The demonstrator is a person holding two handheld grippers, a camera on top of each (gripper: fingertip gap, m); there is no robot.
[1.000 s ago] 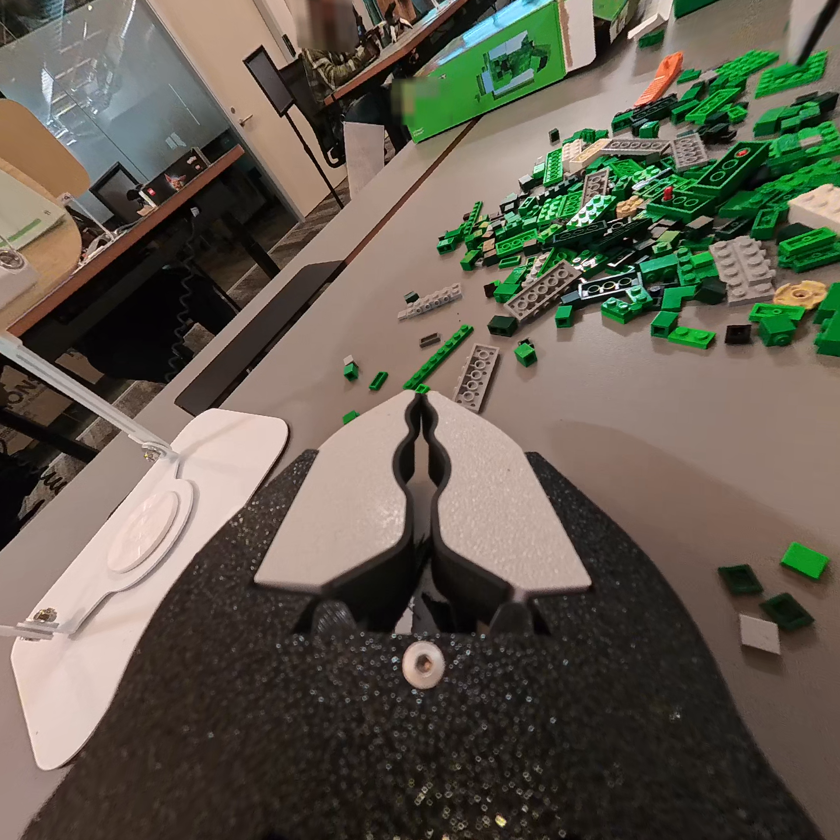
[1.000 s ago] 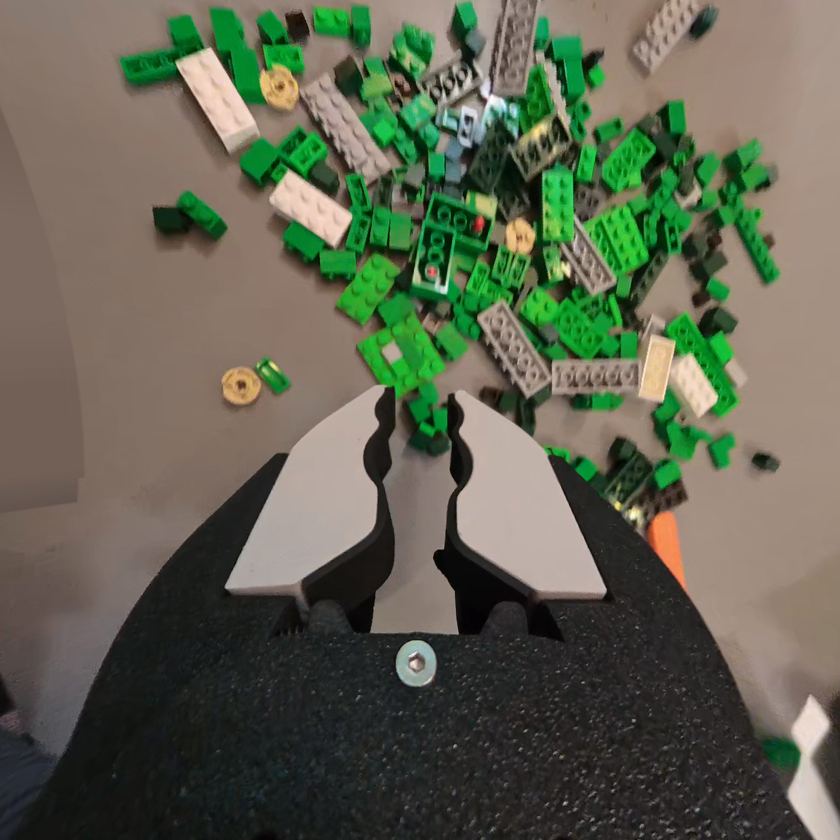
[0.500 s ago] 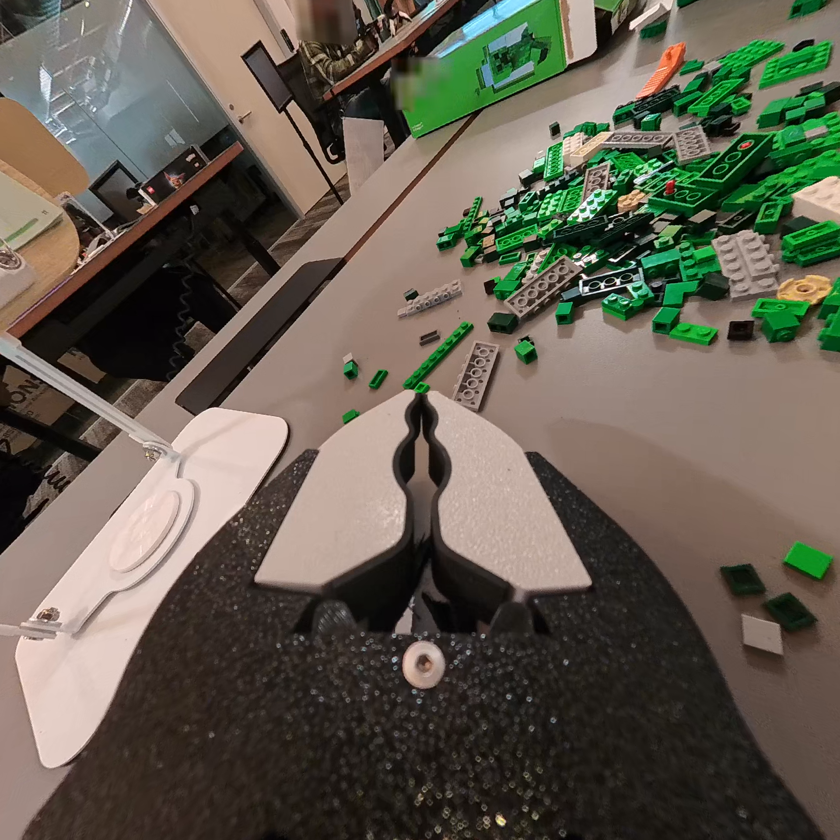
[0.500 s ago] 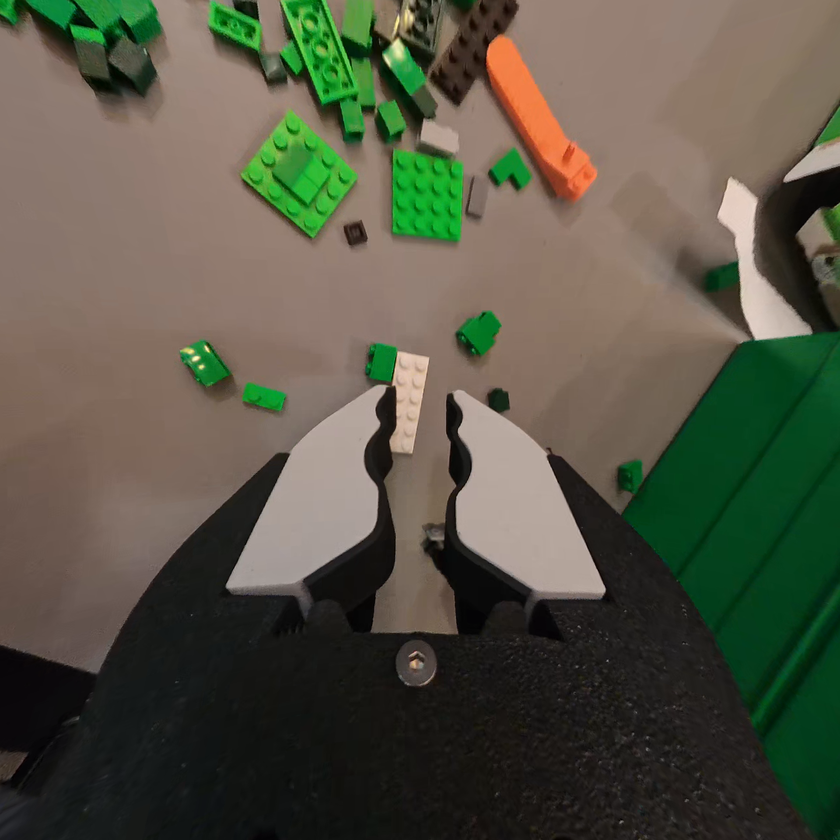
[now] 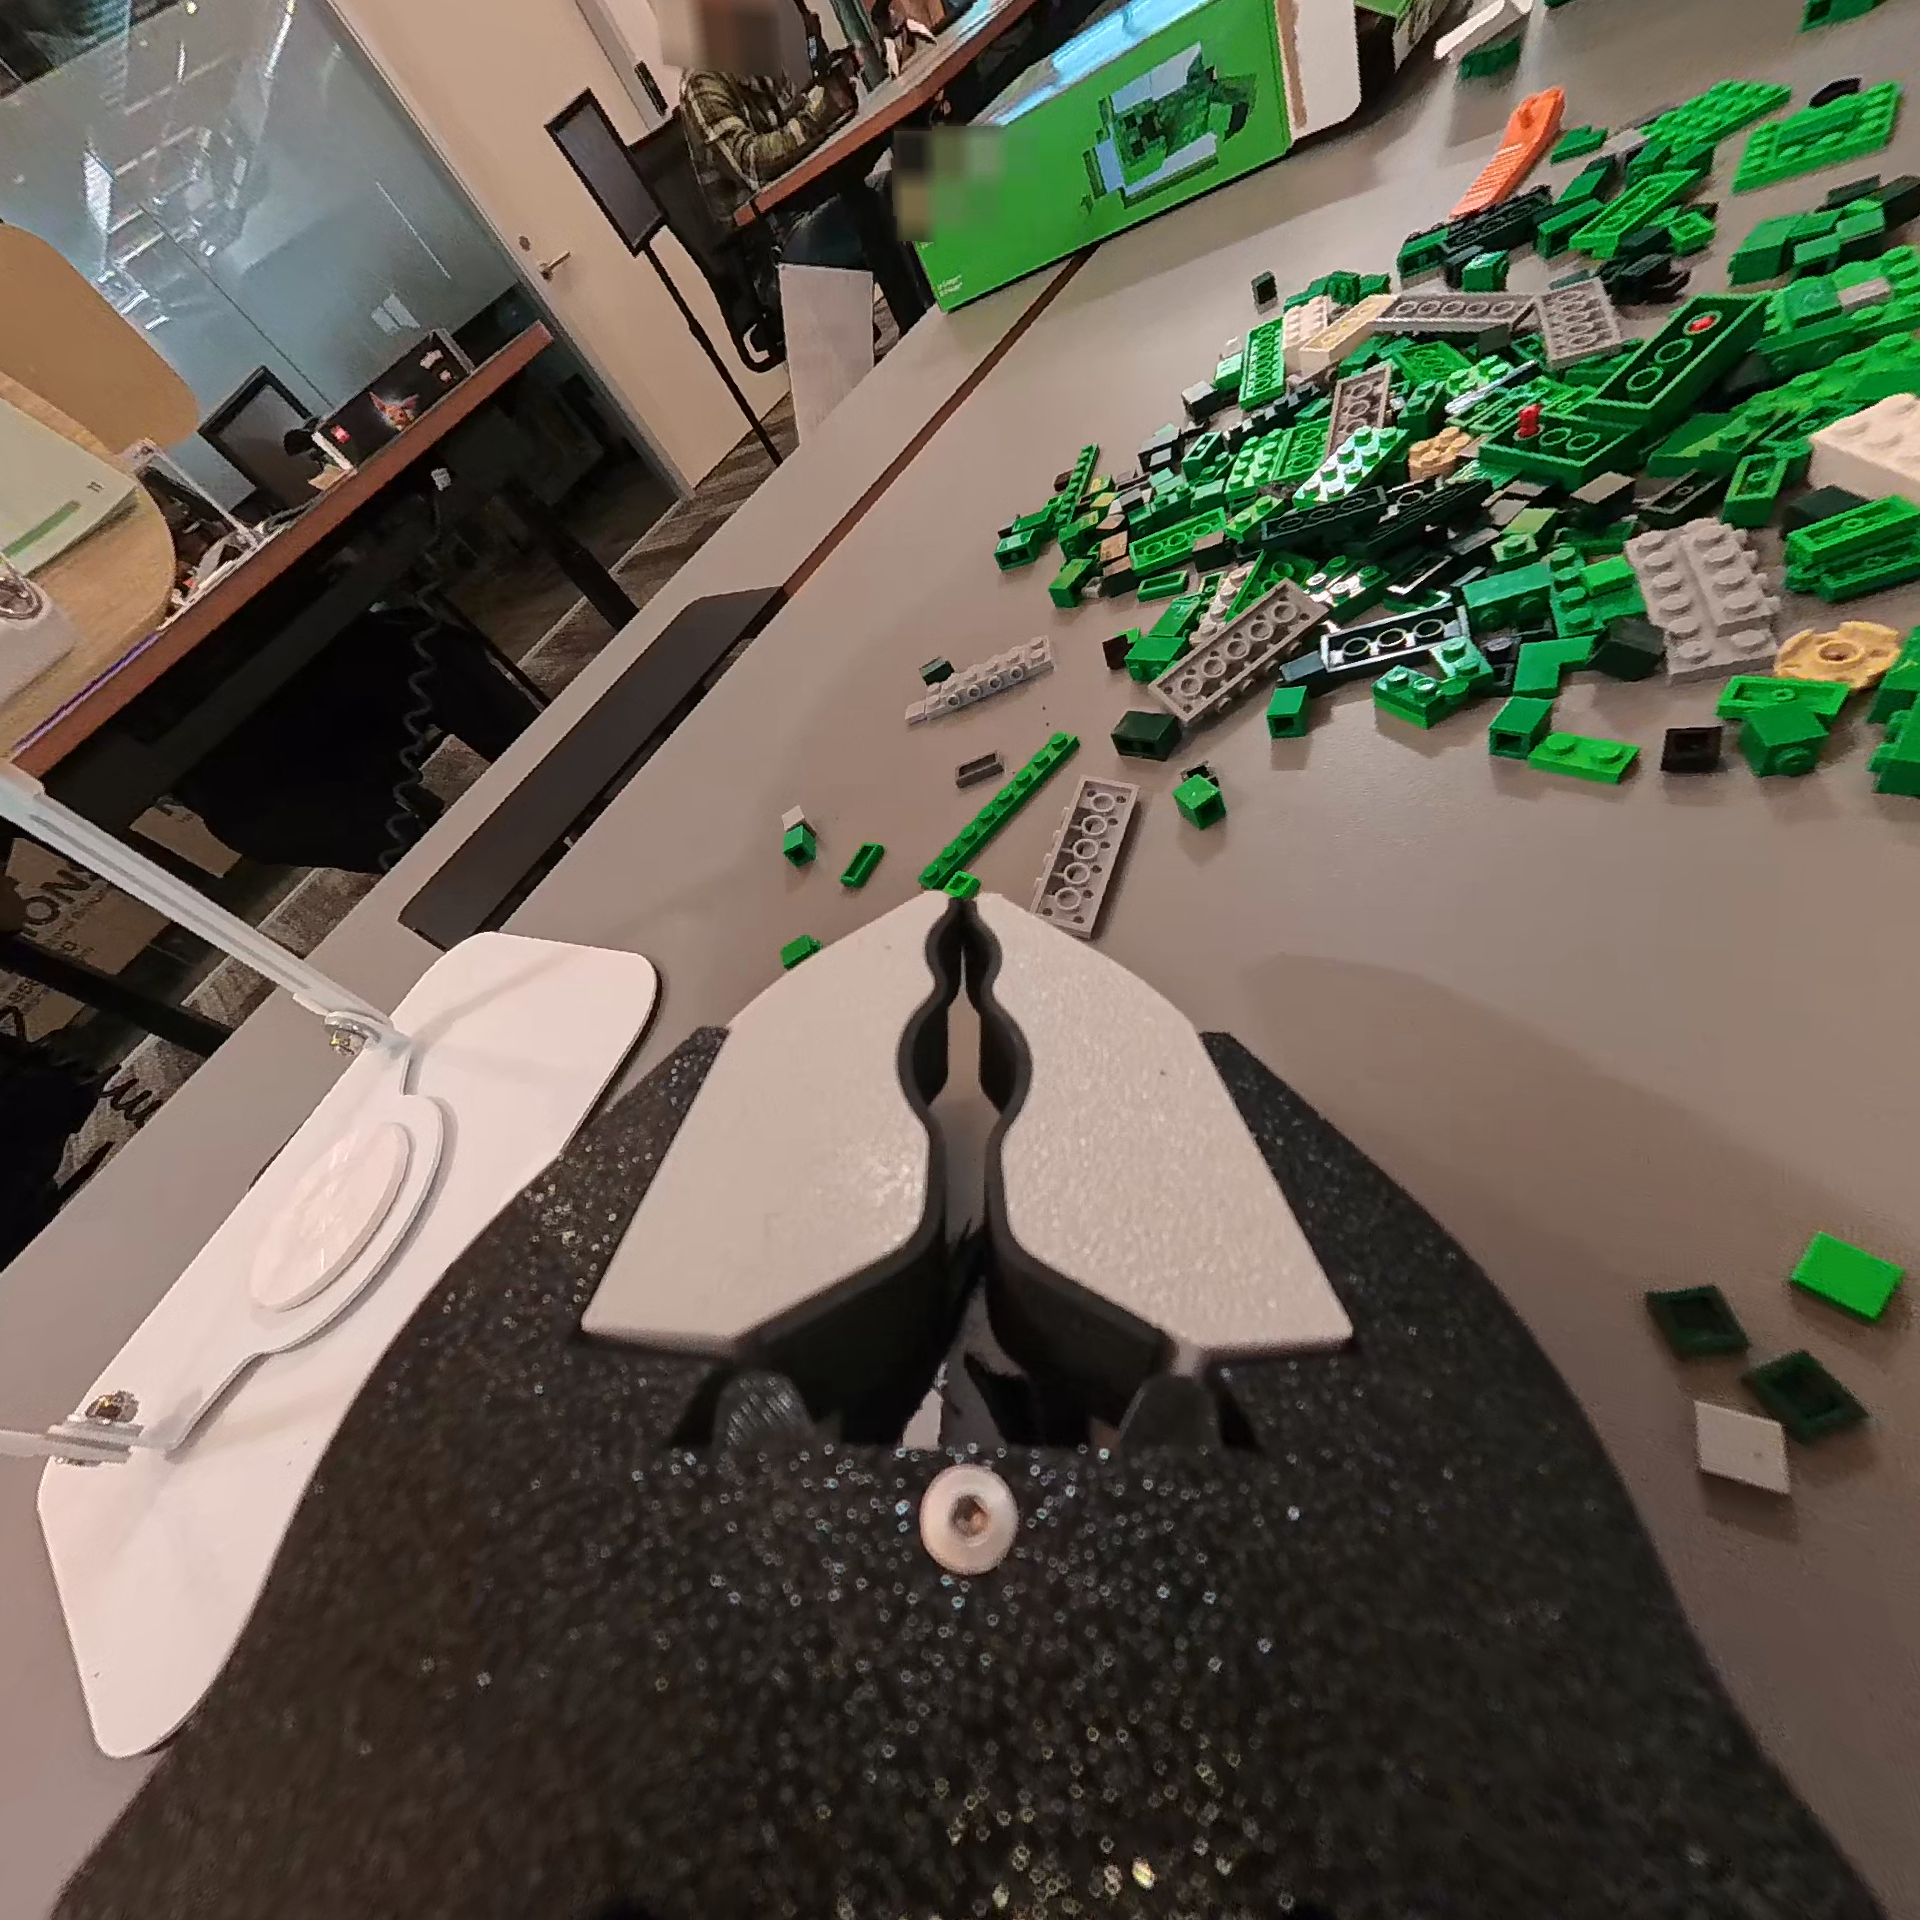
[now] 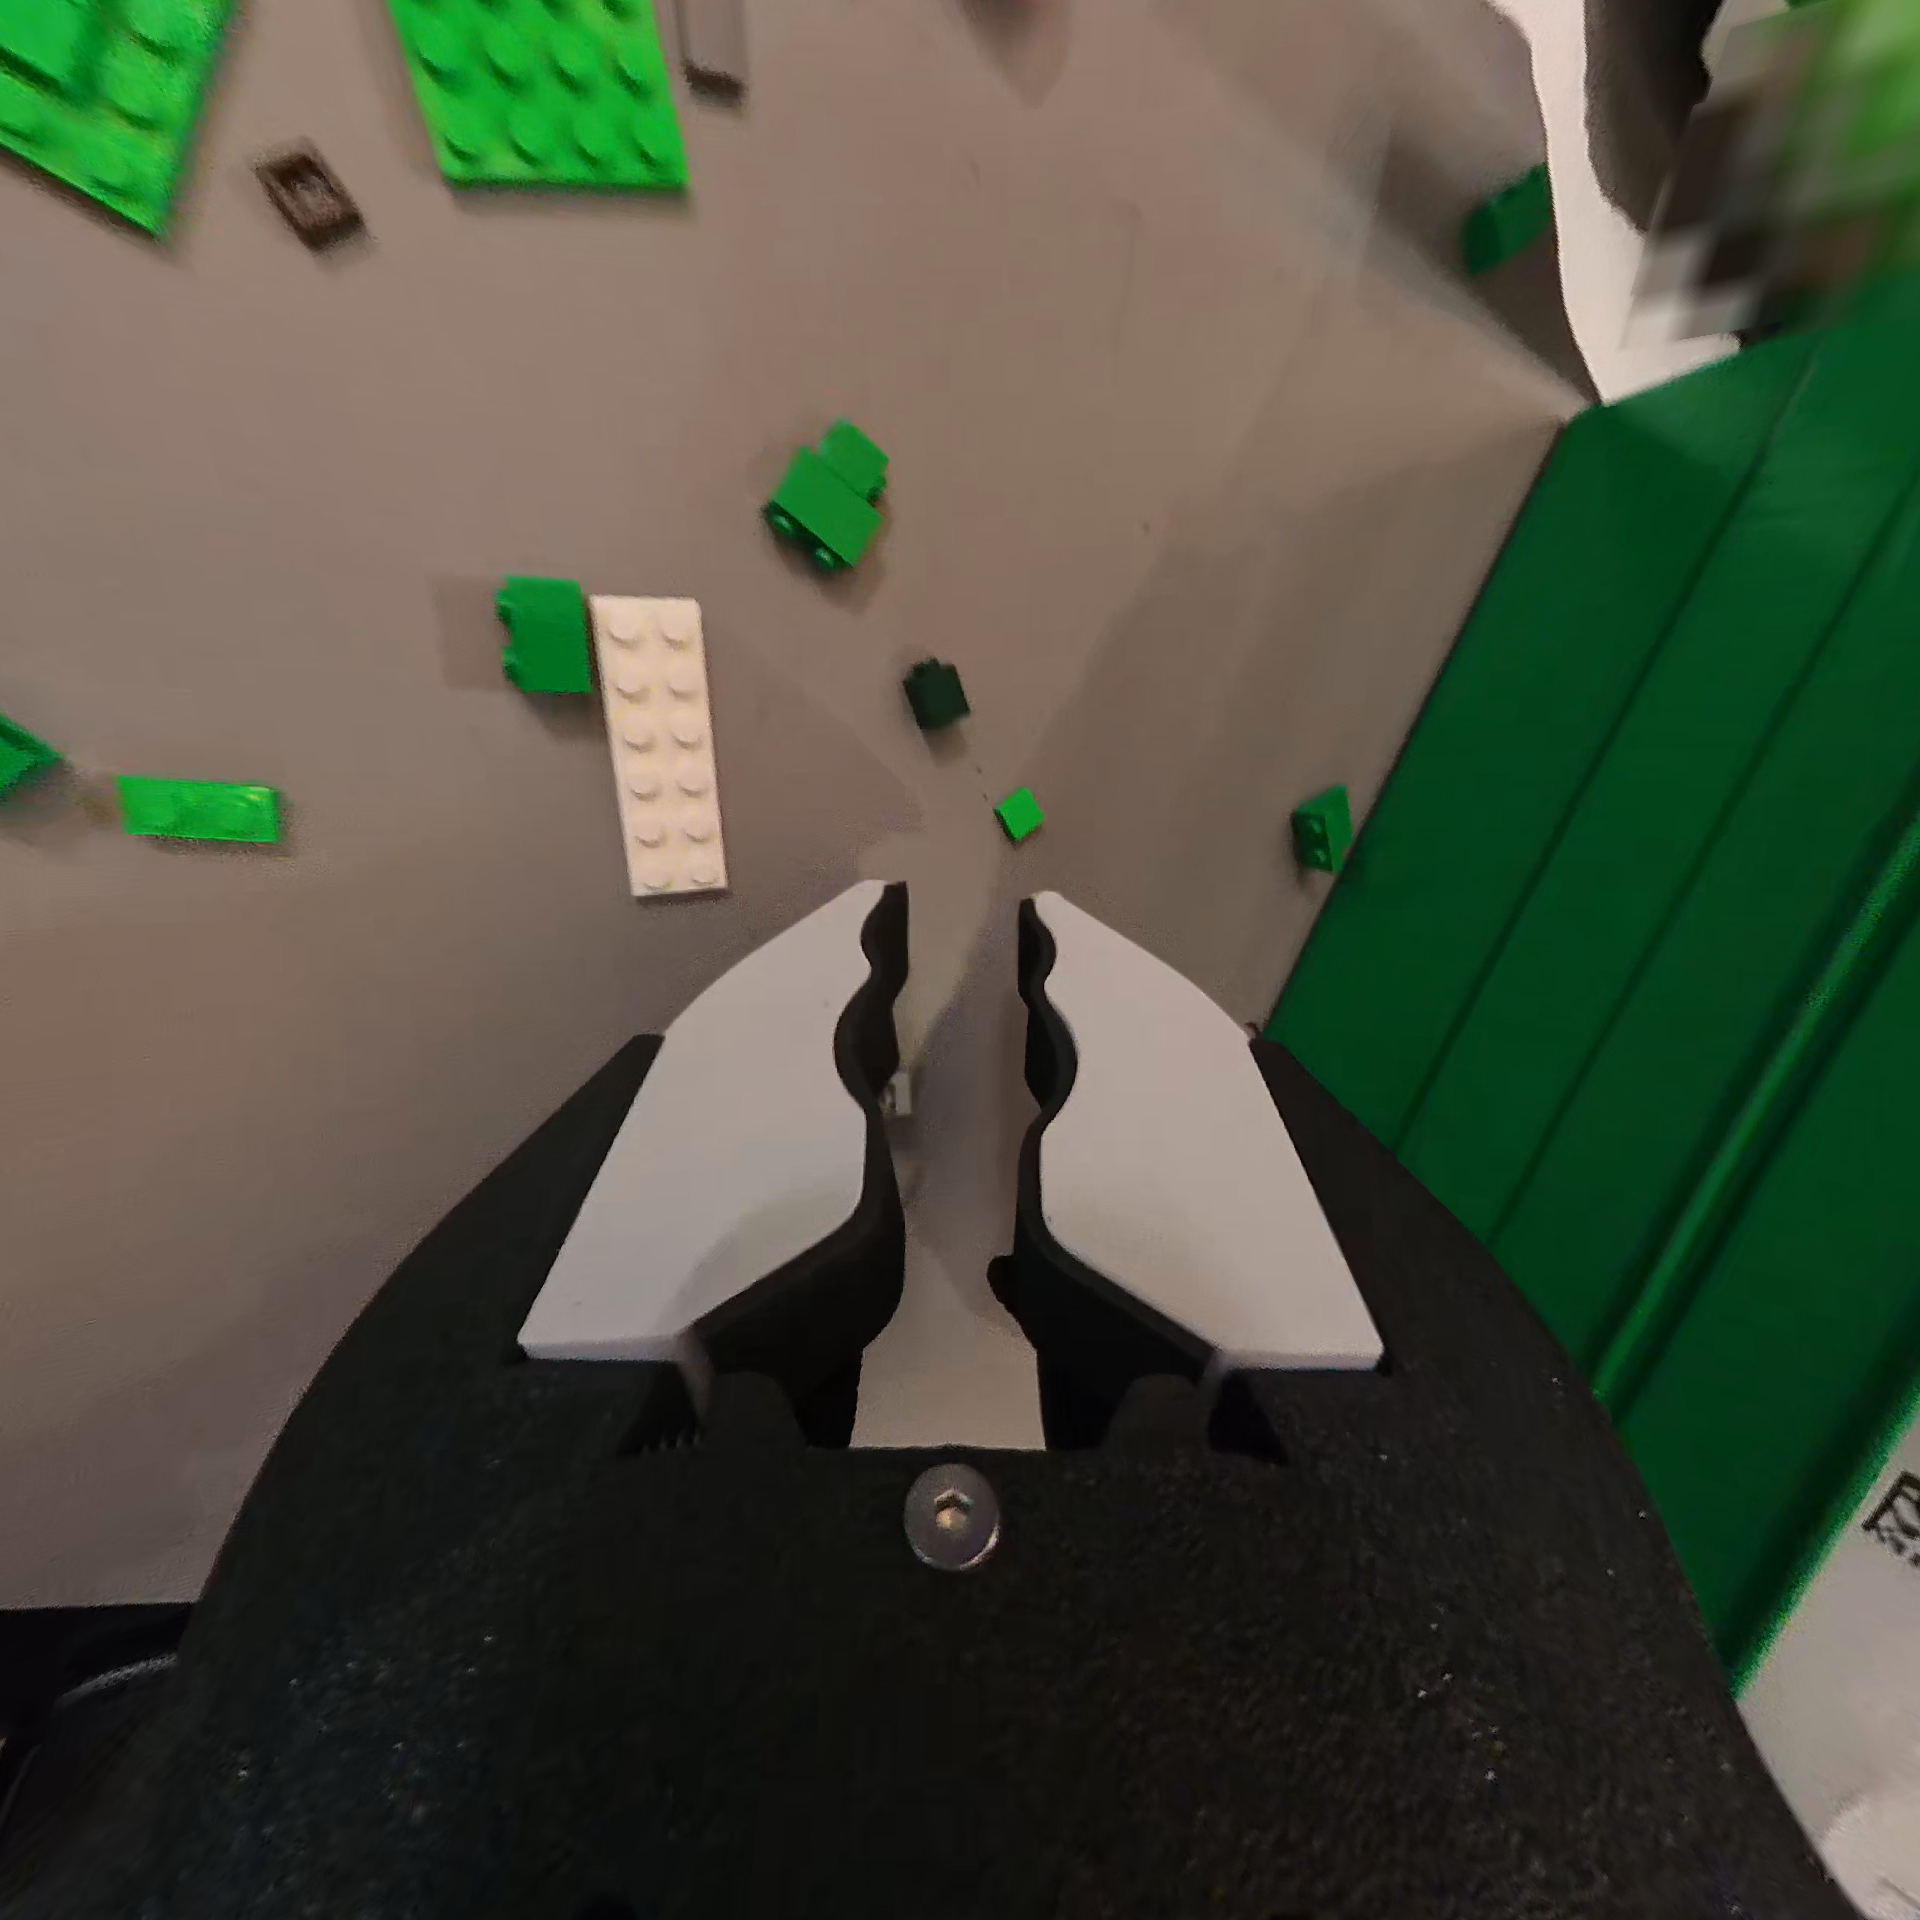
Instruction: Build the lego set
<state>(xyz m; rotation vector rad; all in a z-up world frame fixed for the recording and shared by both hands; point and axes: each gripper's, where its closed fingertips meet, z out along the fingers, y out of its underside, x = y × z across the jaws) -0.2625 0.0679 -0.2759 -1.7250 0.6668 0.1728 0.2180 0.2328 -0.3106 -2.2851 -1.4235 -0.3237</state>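
We hold our left tongs (image 5: 962, 914) low over the grey desk (image 5: 1403, 1039), tips pressed together with nothing between them. Just past the tips lie a thin green strip (image 5: 1000, 810) and a grey plate (image 5: 1087, 858), and beyond these the big pile (image 5: 1507, 499) of green, grey and white lego pieces spreads across the desk. A green box (image 5: 1122, 145) stands at the far edge and a white stand base (image 5: 343, 1226) sits beside us on the left.

Our right tongs (image 6: 962, 896) point down at the desk with a clear gap between the tips, gripping nothing. A white plate (image 6: 661, 744) lies just left of the tips, touching a green brick (image 6: 542, 634). A tiny green piece (image 6: 1018, 815) lies just ahead, a dark green one (image 6: 935, 694) farther on. A small grey bit (image 6: 900, 1091) shows against the inner left finger; we cannot tell whether it touches. A green box wall (image 6: 1621, 935) rises on the right.
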